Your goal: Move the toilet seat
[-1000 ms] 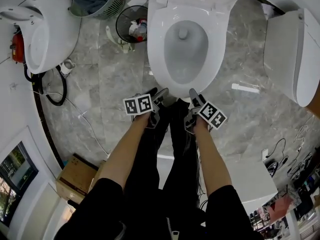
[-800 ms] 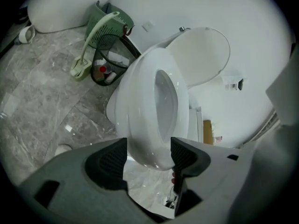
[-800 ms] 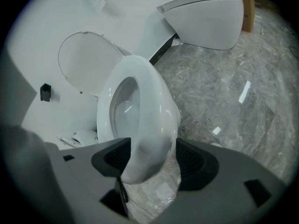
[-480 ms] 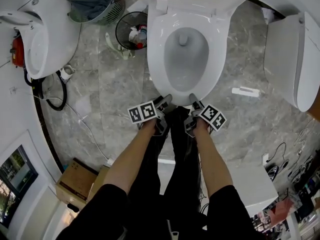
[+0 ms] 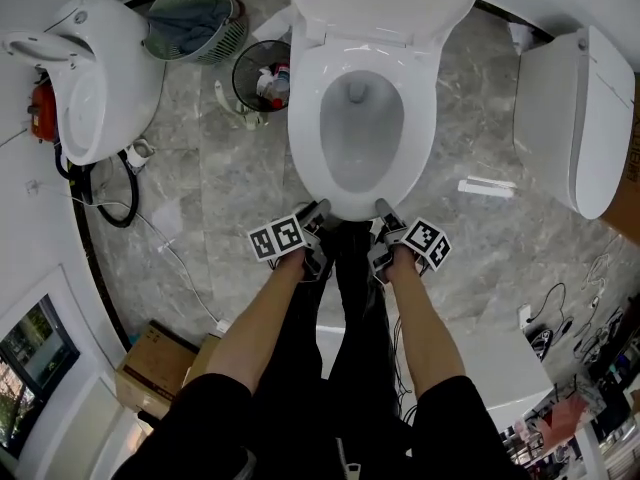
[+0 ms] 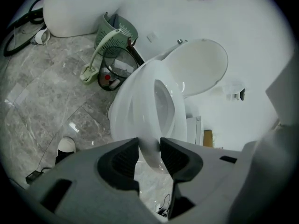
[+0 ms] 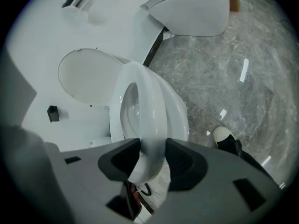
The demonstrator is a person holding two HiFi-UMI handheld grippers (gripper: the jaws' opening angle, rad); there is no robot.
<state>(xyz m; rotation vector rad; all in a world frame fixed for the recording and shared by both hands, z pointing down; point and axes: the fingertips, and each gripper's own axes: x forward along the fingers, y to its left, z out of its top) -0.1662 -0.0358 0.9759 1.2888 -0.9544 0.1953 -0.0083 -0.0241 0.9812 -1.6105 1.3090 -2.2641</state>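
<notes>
The white toilet seat (image 5: 300, 118) lies down on the bowl, with the lid (image 5: 380, 3) raised behind it. My left gripper (image 5: 318, 211) is at the seat's front rim, left of centre, and my right gripper (image 5: 382, 208) at the same rim, right of centre. In the left gripper view the seat's front edge (image 6: 140, 101) fills the gap of the left gripper (image 6: 149, 153). The right gripper view shows the seat's rim (image 7: 154, 106) filling the right gripper (image 7: 153, 157) likewise. Both pairs of jaws are closing, and their pads touch the rim.
A black waste bin (image 5: 265, 63) and a green basket (image 5: 195, 18) stand left of the toilet. Other white fixtures sit at far left (image 5: 95, 78) and far right (image 5: 575, 118). Cables (image 5: 110, 188) trail on the grey marble floor, and a cardboard box (image 5: 155, 353) lies at lower left.
Both grippers have moved forward from just short of the bowl onto the seat's front rim, and their jaws have narrowed around it.
</notes>
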